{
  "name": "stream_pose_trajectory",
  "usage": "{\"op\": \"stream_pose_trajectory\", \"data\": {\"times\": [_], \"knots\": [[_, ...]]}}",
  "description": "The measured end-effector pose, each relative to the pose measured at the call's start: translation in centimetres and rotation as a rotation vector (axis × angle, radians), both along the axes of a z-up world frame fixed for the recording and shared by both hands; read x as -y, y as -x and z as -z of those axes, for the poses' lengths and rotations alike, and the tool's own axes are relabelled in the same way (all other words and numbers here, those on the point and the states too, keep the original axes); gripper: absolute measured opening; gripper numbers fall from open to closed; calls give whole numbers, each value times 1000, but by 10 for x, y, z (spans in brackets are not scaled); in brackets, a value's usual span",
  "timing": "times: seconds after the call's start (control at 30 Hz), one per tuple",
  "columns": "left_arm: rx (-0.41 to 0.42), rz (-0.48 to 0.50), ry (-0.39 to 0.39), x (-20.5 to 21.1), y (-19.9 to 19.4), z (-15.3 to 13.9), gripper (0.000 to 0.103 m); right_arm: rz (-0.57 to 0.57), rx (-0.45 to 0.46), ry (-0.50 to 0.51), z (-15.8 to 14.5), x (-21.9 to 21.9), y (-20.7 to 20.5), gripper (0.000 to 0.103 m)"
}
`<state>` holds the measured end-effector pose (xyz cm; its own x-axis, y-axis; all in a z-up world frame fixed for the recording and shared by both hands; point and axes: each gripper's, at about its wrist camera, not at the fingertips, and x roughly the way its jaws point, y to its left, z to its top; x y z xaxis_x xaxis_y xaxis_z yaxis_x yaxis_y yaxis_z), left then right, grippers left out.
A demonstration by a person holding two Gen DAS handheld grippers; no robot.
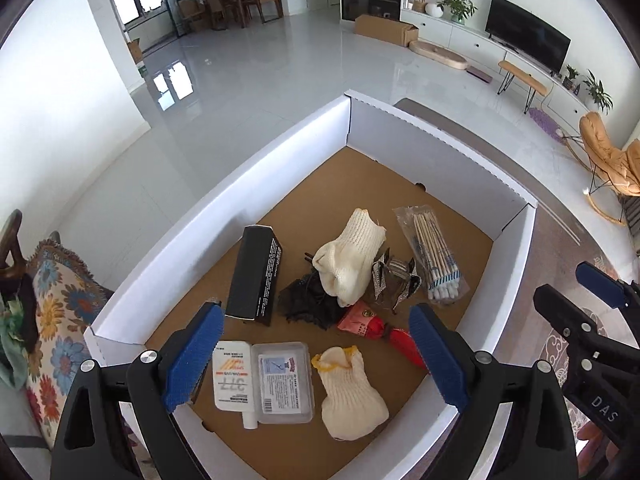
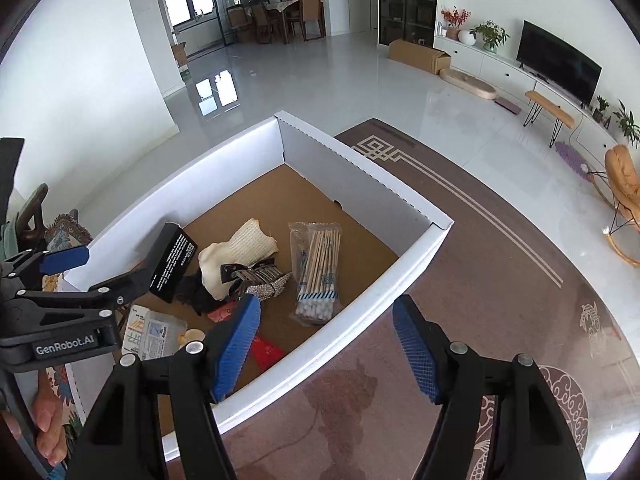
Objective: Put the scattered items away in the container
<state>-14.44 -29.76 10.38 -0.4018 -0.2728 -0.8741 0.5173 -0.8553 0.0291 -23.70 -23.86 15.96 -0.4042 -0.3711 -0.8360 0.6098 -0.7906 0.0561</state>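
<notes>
the left claw (image 1: 316, 360) is wide and empty above the box (image 1: 224, 184) where all items lie, the right claw (image 2: 326, 346), also wide, over its near wall.

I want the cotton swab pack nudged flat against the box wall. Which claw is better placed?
Right. The right claw hangs open at the wall nearest the cotton swab pack; the left claw is over the sunscreen tube, farther off.

White box (image 1: 440, 148), brown floor: gloves (image 1: 352, 256), black carton (image 1: 258, 272), swab pack (image 1: 434, 252), red packet (image 1: 362, 318).
</notes>
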Motion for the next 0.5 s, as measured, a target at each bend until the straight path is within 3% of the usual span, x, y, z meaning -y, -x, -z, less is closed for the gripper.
{"op": "stream_pose_trajectory", "data": {"times": [0.17, 0.27, 0.5], "knots": [[-118, -32, -37, 1, -30, -18, 95, -33, -6, -5, 2, 4, -13, 70], [-125, -42, -13, 0, -33, -21, 95, -48, -4, -8, 6, 9, -16, 70], [-177, -45, -38, 6, -38, -19, 95, -47, -11, -5, 11, 14, -16, 70]]}}
